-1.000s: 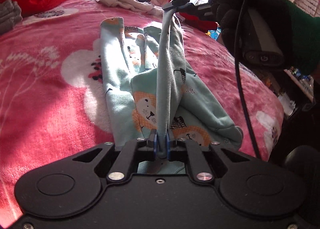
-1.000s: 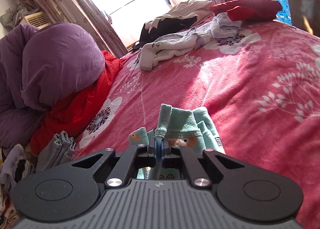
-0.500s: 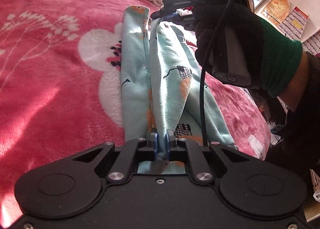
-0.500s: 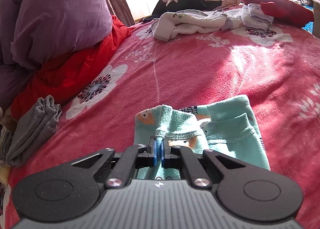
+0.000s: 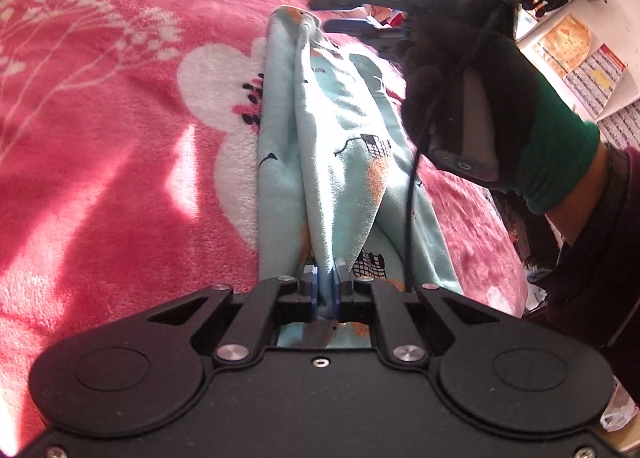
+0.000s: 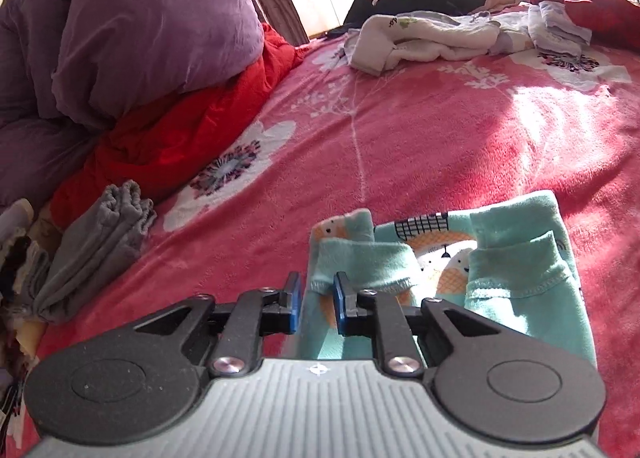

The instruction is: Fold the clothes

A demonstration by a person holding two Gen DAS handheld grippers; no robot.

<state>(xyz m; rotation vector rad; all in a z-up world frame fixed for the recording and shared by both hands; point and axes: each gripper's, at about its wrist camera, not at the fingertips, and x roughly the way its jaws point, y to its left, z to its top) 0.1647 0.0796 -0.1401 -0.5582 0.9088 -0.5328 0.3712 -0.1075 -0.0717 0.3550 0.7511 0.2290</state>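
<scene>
A mint-green child's garment (image 5: 344, 146) with animal prints lies lengthwise on the pink flowered blanket (image 5: 120, 138). My left gripper (image 5: 325, 290) is shut on its near end, and a ridge of cloth runs up from the jaws. At the far end a gloved hand (image 5: 480, 98) holds my right gripper (image 5: 322, 14) just over the cloth. In the right wrist view the right gripper (image 6: 316, 298) has its jaws opening. A ribbed cuff (image 6: 360, 262) of the garment (image 6: 500, 270) lies between the blue pads, which do not press on it.
A purple duvet (image 6: 140, 30) over red cloth (image 6: 180, 126) fills the left. A folded grey garment (image 6: 92, 250) lies beside it. A heap of white and dark clothes (image 6: 432, 34) sits at the far end. The bed's edge (image 5: 500, 258) runs along the garment's right side.
The right gripper came down to the bed with the cuff, then its jaws parted and let the cuff go. The raised strip of cloth sank flat. The left gripper kept its grip.
</scene>
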